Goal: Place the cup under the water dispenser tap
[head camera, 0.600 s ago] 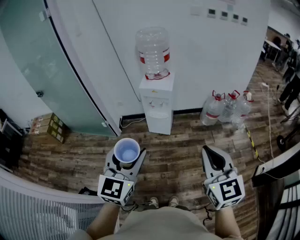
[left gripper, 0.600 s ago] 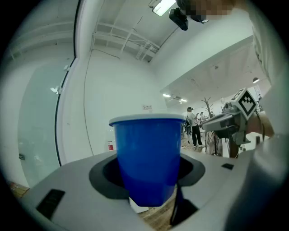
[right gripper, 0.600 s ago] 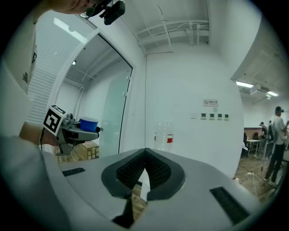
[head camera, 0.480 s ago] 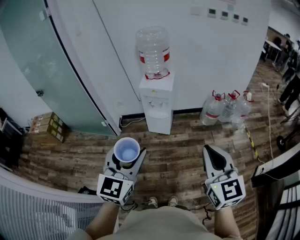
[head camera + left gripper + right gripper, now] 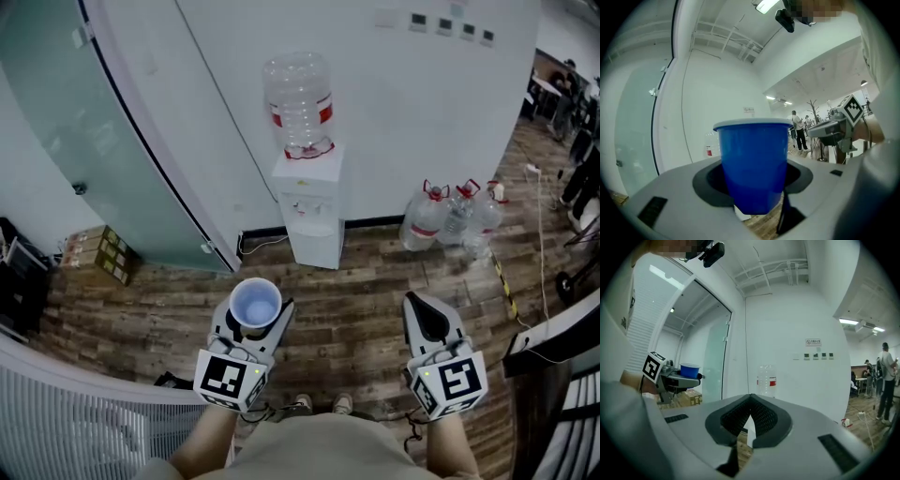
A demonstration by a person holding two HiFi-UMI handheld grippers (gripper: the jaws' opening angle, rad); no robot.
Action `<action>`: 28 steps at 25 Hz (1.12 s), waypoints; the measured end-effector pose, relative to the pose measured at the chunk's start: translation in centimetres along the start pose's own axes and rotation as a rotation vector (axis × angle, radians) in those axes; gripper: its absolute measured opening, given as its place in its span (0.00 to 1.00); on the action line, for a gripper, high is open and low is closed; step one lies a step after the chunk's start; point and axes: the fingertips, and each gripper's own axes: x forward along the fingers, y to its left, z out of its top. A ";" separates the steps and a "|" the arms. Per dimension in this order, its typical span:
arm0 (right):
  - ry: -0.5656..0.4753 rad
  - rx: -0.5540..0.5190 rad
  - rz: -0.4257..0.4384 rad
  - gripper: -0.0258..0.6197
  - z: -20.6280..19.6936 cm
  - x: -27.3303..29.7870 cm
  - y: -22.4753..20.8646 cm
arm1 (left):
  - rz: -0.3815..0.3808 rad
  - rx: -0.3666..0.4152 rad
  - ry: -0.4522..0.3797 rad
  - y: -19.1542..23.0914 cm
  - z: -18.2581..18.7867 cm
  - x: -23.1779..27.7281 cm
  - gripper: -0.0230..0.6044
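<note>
Cup (image 5: 255, 302) stays pinched upright in the left gripper (image 5: 257, 319); water dispenser (image 5: 309, 202) at 12 o'clock has only slid slightly left in view, so the approach remains; right gripper (image 5: 422, 309) pressed together, empty

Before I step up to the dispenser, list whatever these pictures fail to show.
- Taps on the dispenser: too small to make out in the head view. In the left gripper view, the cup and the left gripper holding it cover the dispenser.
- Dispenser body, right gripper view: hidden behind the right gripper; only the bottle shows above it.
- Cup contents: too small to judge in the head view, and below the rim in both gripper views.
</note>
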 end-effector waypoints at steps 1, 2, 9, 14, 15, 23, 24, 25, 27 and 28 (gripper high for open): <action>0.002 0.002 0.004 0.05 -0.2 -0.1 -0.3 | 0.004 0.004 0.003 -0.3 0.0 0.1 0.44; 0.004 0.003 0.008 0.05 -0.5 -0.2 -0.6 | 0.008 0.007 0.005 -0.5 -0.1 0.3 0.44; 0.011 0.015 0.039 0.05 -1.8 -0.2 -1.7 | 0.036 0.013 0.038 -1.5 -0.9 0.8 0.44; 0.016 0.009 0.051 0.05 -2.2 1.2 -2.6 | 0.048 0.015 0.043 -1.1 -1.2 1.9 0.44; 0.017 0.008 0.055 0.05 -2.2 1.6 -2.6 | 0.049 0.014 0.046 -0.9 -1.4 2.1 0.44; 0.047 -0.013 0.076 0.05 -2.7 5.6 -3.5 | 0.053 -0.003 0.046 1.5 -2.6 5.2 0.44; 0.051 -0.014 0.076 0.05 -2.8 6.2 -3.8 | 0.051 -0.004 0.044 1.9 -2.8 5.8 0.44; 0.055 -0.015 0.076 0.05 -3.0 6.9 -4.1 | 0.048 -0.006 0.042 2.2 -3.0 6.4 0.44; 0.065 -0.014 0.074 0.05 -3.3 8.4 -4.6 | 0.040 -0.011 0.042 3.1 -3.4 7.6 0.44; 0.069 -0.012 0.073 0.05 -3.3 9.3 -4.9 | 0.036 -0.013 0.044 3.6 -3.6 8.3 0.44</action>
